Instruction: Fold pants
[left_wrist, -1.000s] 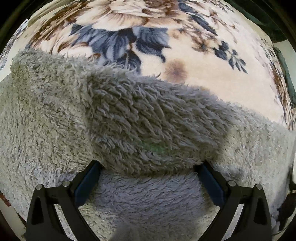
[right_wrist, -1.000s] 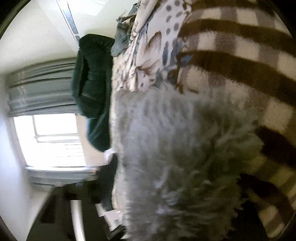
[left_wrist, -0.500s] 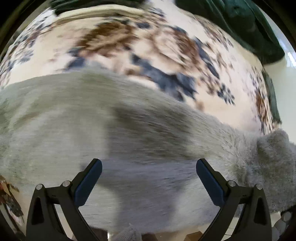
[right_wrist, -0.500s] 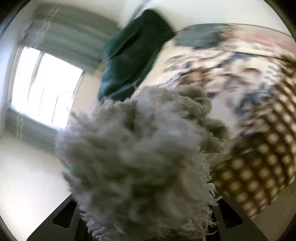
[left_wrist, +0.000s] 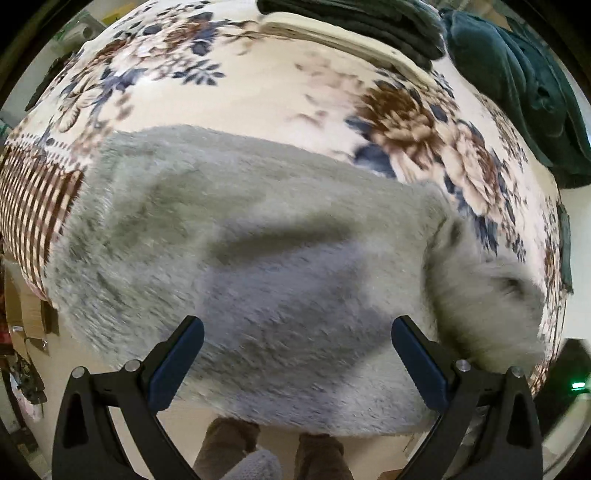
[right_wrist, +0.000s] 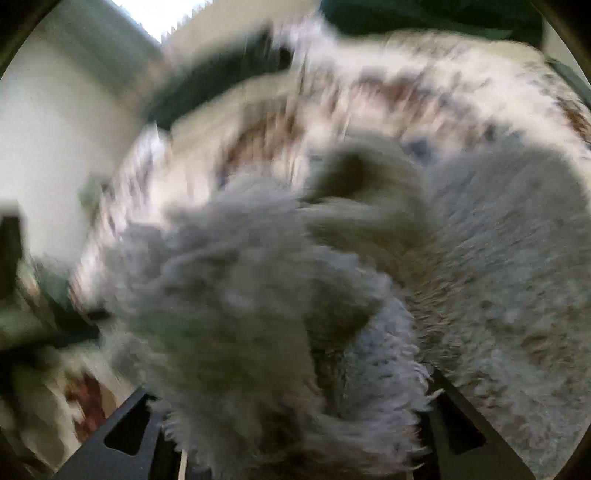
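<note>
Shaggy grey fleece pants (left_wrist: 258, 258) sprawl across a floral blanket (left_wrist: 258, 92). Left gripper (left_wrist: 295, 354) gapes empty above them. Right gripper (right_wrist: 295, 413), jaws just widening, bunches fleece; at 12 o'clock, blurred blanket.

A home bedroom: floral blanket (left_wrist: 258, 92) over a bed, dark green bedding (left_wrist: 517, 81) heaped behind.

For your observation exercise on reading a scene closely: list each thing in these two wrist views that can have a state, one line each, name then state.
Grey fleece pants: lying spread on the bed, one end bunched up at the right.
Floral blanket: spread flat under the pants.
Left gripper: open, fingers wide apart above the pants.
Right gripper: fleece bunched between its fingers; jaws just been opening; view blurred.
</note>
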